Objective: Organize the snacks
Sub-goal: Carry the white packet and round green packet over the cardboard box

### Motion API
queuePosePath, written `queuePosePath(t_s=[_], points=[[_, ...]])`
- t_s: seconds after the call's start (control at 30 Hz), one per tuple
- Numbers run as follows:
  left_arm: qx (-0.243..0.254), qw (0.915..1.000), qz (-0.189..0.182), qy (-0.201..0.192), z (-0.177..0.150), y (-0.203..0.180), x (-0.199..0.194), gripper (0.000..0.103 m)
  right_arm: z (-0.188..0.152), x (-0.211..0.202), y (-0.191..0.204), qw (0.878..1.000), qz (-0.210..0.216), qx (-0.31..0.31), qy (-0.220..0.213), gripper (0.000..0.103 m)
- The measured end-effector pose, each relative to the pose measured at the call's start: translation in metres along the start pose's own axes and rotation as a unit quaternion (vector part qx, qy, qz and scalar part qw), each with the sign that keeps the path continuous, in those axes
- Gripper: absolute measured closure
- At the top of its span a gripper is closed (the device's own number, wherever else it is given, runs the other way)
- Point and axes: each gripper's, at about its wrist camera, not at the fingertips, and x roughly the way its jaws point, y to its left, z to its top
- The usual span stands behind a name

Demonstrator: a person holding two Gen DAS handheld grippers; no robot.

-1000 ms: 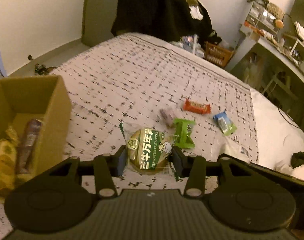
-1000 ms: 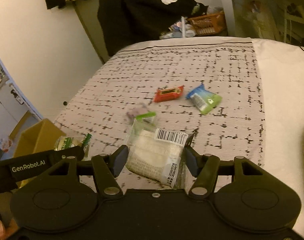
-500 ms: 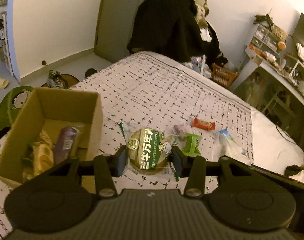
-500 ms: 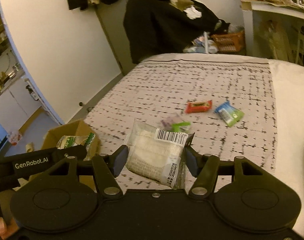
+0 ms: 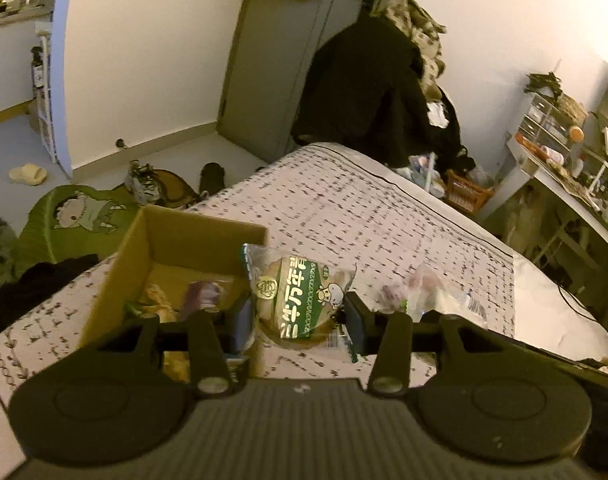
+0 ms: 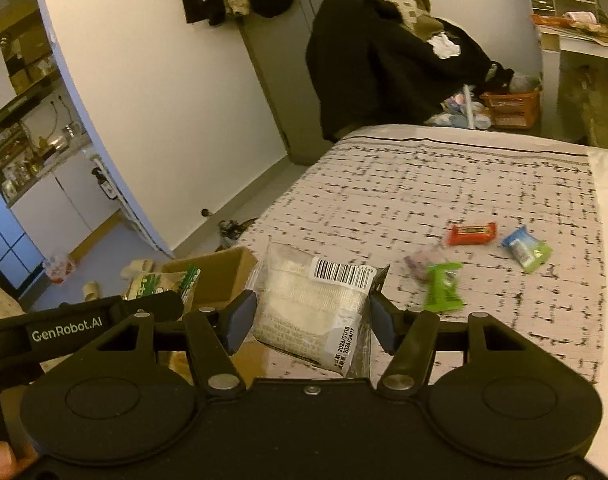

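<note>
A: Green-labelled bun packet point(image 5: 300, 300) is pinched between the pads of the left gripper point(image 5: 300, 318), hanging just over the near right corner of the cardboard box point(image 5: 200, 232)

B: And the other hand?

A: The right gripper point(image 6: 311, 316) is clamped on a clear bread packet point(image 6: 311, 300) with a barcode sticker, held just right of the box, above the bed cover point(image 6: 483, 184). Neither packet is inside the box yet

B: What is already in the box?

A: A few wrapped snacks lie on its floor; they are blurred, so I cannot name them. Further right of the box, on the bed cover, lie a green packet point(image 6: 443, 286), an orange bar point(image 6: 471, 233) and a blue-and-green packet point(image 6: 527, 248)

B: What could go wrong?

A: I think the wrappers are slick and air-filled, so either packet could slide out of its grip and drop on the bed short of the box. The two grippers sit close together, so both reaching for the box at once may make them knock. The box looks light and stands near the bed edge; a bump on its wall could push it off
</note>
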Motion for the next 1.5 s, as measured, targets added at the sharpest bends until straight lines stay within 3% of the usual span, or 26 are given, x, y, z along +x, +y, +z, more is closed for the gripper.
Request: queuePosePath(t_s=[0.7,1.17,1.5], points=[[-0.039,0.9979,0.049,-0.017,0.023,0.071,-0.020,0.057,0.007,0.032,0.066,0.998,0.062,0.002,0.001,0.043],[-0.064,0.9950,0.074,-0.020,0.040,0.116,-0.009,0.057,0.040,0.064,0.101,0.996,0.082,-0.028,-0.004,0.043],[-0.080,0.9937,0.078,-0.003,0.042,0.135,0.015,0.057,0.013,0.098,0.098,0.996,0.083,-0.034,0.030,0.043]])
